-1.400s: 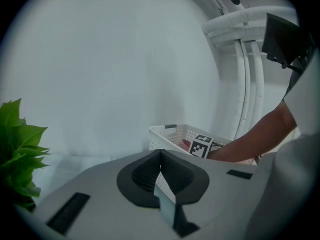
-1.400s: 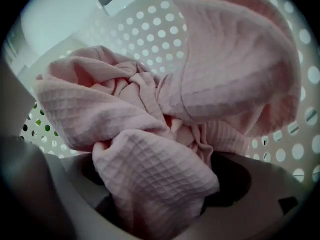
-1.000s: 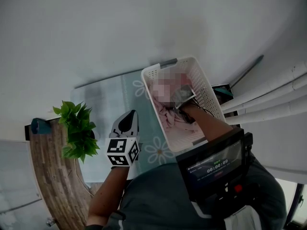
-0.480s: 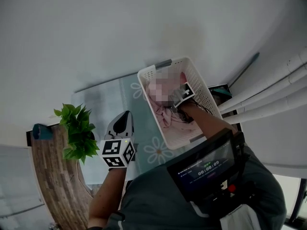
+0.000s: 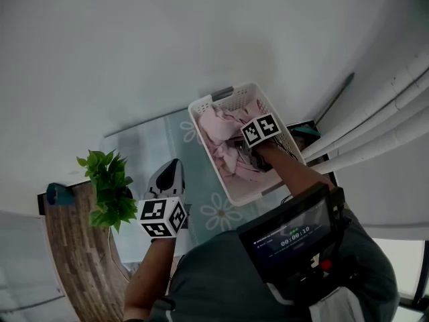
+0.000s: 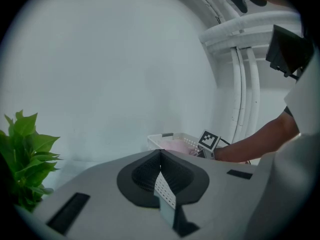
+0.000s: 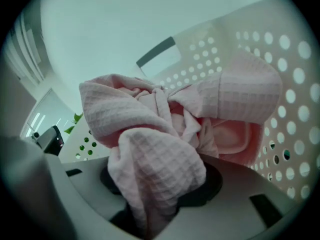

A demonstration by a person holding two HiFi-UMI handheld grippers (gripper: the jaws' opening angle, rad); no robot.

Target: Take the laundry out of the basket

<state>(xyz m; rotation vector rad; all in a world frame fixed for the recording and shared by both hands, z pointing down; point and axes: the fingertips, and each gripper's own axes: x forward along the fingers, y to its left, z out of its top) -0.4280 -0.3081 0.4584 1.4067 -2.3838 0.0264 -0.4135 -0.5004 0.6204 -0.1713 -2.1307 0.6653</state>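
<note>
The white perforated basket (image 5: 201, 131) sits at the far right of the worktop (image 5: 144, 146), which has a pale cover printed with flowers. Pink laundry (image 5: 221, 136) fills the basket, bunched and creased. The right tongs (image 7: 155, 194) are down inside it, their marker cube (image 5: 260, 129) showing just above the heap. Their jaws have just been closing and are now clenched on a fold of the pink waffle-weave cloth (image 7: 150, 134), which bulges out between them and spreads up and away toward the basket's far wall (image 7: 280, 49). The rest of the cloth lies against that wall, inside the basket.

The left tongs (image 6: 160, 154) are well apart from the basket, out over the near left part of the worktop. Their jaws are pressed together with nothing between them. They point roughly toward the basket, and none of the laundry touches them. A green leafy plant (image 5: 107, 186) stands just to their left.
</note>
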